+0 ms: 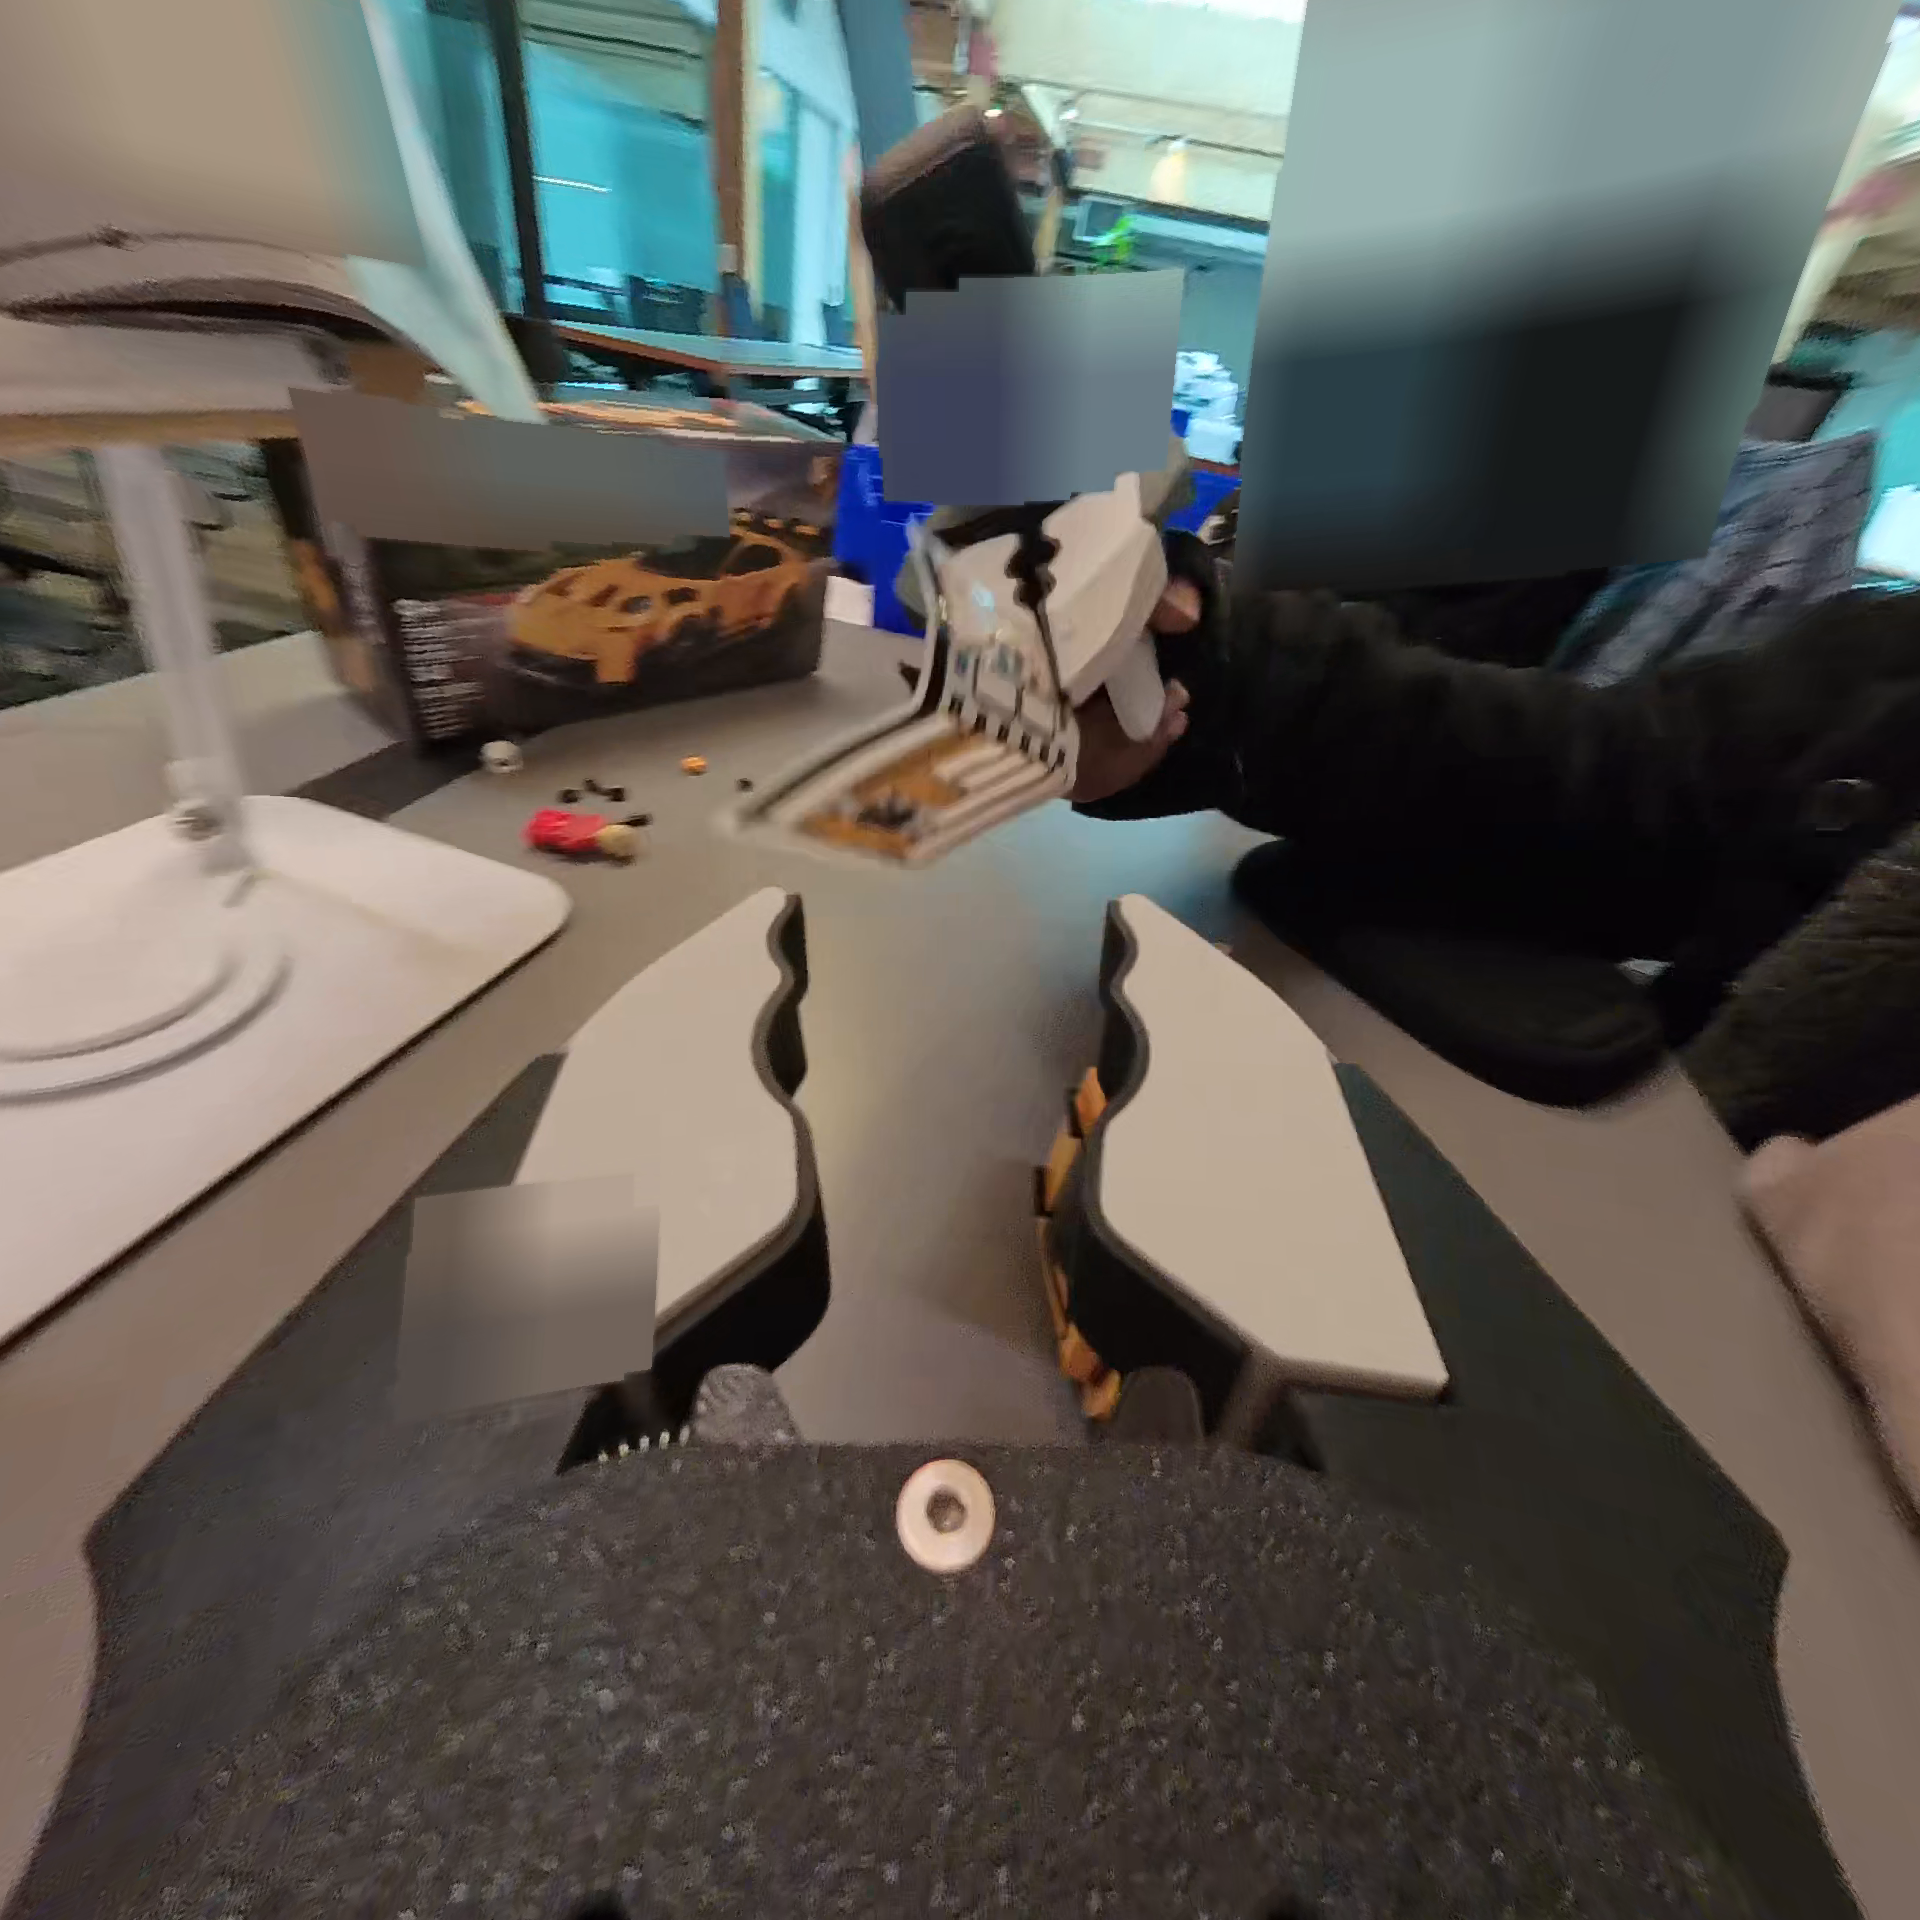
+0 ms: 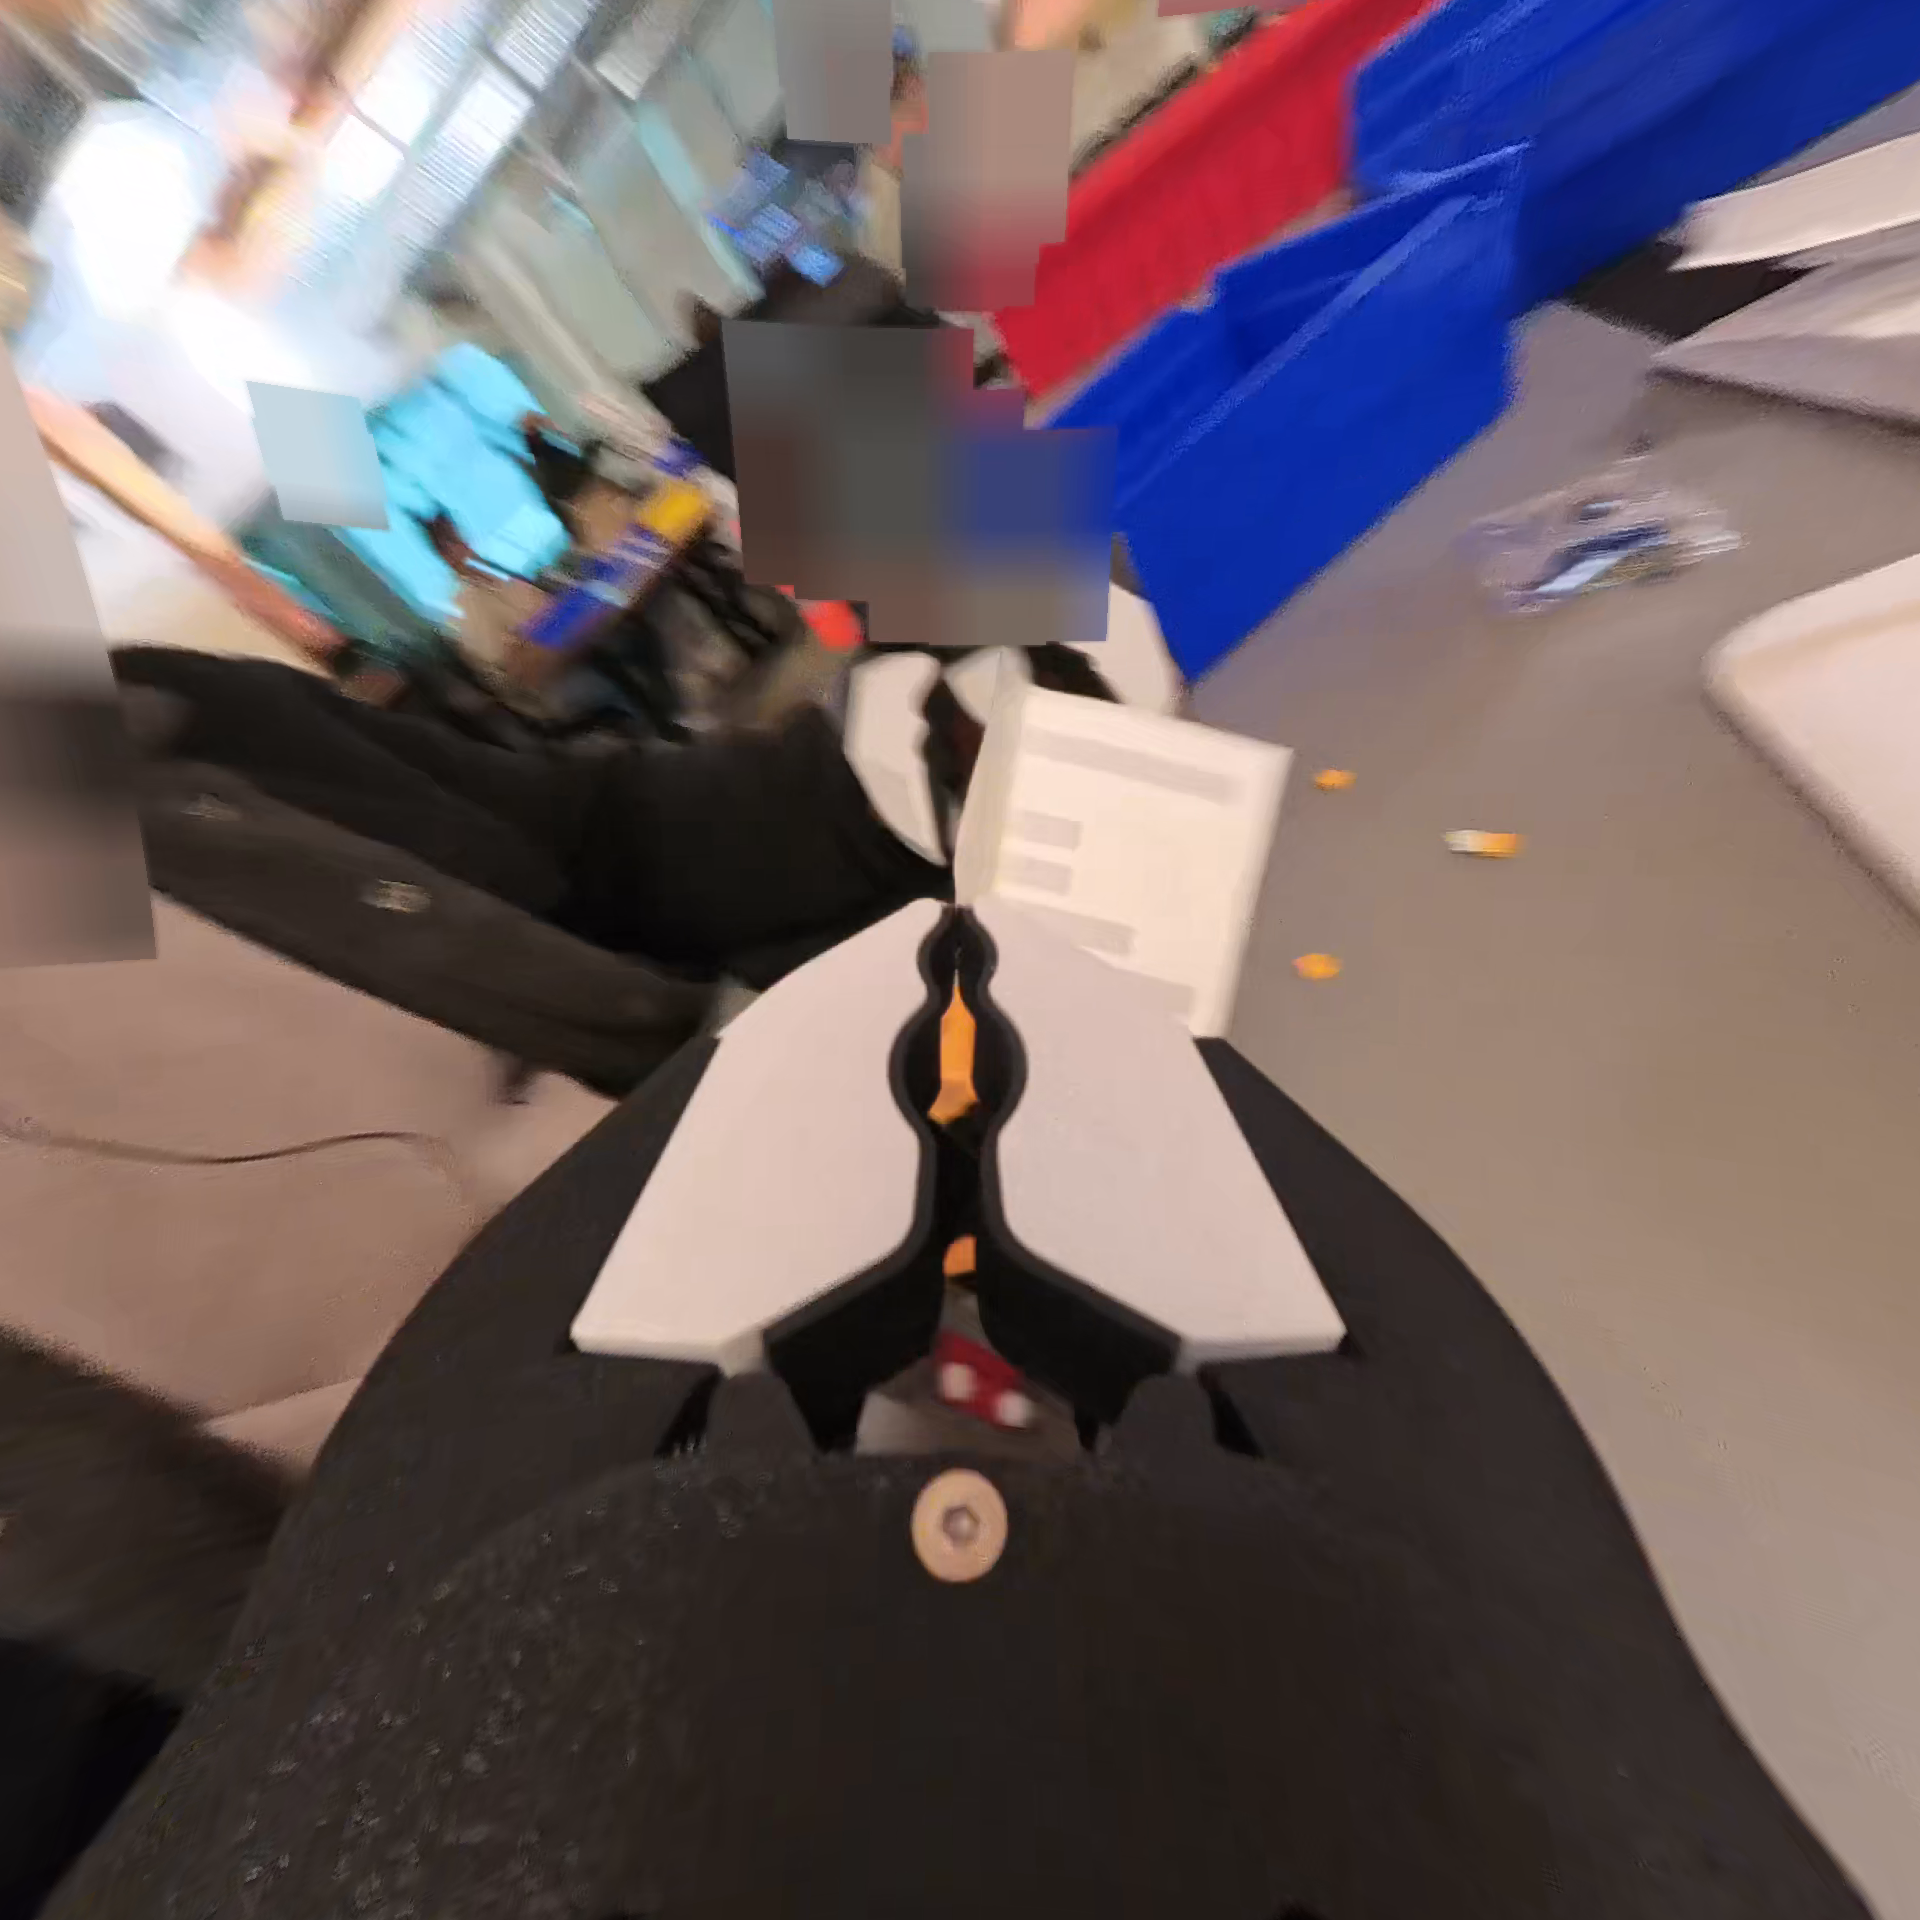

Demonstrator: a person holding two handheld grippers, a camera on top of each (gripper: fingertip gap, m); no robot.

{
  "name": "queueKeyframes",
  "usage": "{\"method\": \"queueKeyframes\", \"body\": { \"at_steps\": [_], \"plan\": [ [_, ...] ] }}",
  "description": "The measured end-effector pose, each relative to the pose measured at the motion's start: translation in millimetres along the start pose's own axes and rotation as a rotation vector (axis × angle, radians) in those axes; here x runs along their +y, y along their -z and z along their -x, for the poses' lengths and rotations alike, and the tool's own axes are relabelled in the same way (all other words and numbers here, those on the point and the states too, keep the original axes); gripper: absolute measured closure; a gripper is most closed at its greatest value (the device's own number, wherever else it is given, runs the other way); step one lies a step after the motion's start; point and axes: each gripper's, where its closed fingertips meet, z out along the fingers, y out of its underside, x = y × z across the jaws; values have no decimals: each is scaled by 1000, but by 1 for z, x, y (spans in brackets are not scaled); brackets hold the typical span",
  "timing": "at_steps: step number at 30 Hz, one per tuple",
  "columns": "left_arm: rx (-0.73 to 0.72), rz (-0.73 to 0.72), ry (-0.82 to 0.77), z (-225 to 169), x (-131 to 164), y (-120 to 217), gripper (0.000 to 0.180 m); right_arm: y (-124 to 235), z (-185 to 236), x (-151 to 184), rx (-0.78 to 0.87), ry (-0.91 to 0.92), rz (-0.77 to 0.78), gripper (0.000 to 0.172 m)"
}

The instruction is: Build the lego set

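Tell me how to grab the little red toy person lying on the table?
The little red figure lies flat on its side on the grey table, with black bits just behind it. I would come straight down from above and pinch across its red body with the claw, since that looks the widest, flattest part.

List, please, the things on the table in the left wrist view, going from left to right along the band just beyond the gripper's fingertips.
White lamp base → red toy figure → booklet held in the right gripper → black sleeve.
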Motion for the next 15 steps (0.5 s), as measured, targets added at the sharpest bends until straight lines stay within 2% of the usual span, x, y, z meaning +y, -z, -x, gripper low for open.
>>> {"method": "queueKeyframes", "body": {
  "at_steps": [2, 8, 9, 10, 11, 13, 15],
  "plan": [
    [2, 12, -21, -3, 5, -6, 124, 2, 16, 5, -156, -101, 2, 172],
    [-34, 16, -175, -10, -4, -6, 125, -7, 25, 17, -259, -132, 33, 172],
    [-29, 42, -198, -13, -1, -8, 136, -9, 25, 16, -248, -126, 31, 172],
    [-11, 76, -209, -18, 3, -9, 174, -10, 23, 13, -231, -116, 11, 172],
    [-11, 109, -201, -19, 7, -11, 180, -9, 21, 8, -220, -100, -22, 172],
    [-27, 138, -112, -14, 7, -13, 180, -1, 2, -6, -95, -58, -116, 172],
    [-66, 124, 81, 2, 0, -15, 180, 17, -24, -25, 97, 28, -252, 168]
  ]
}}
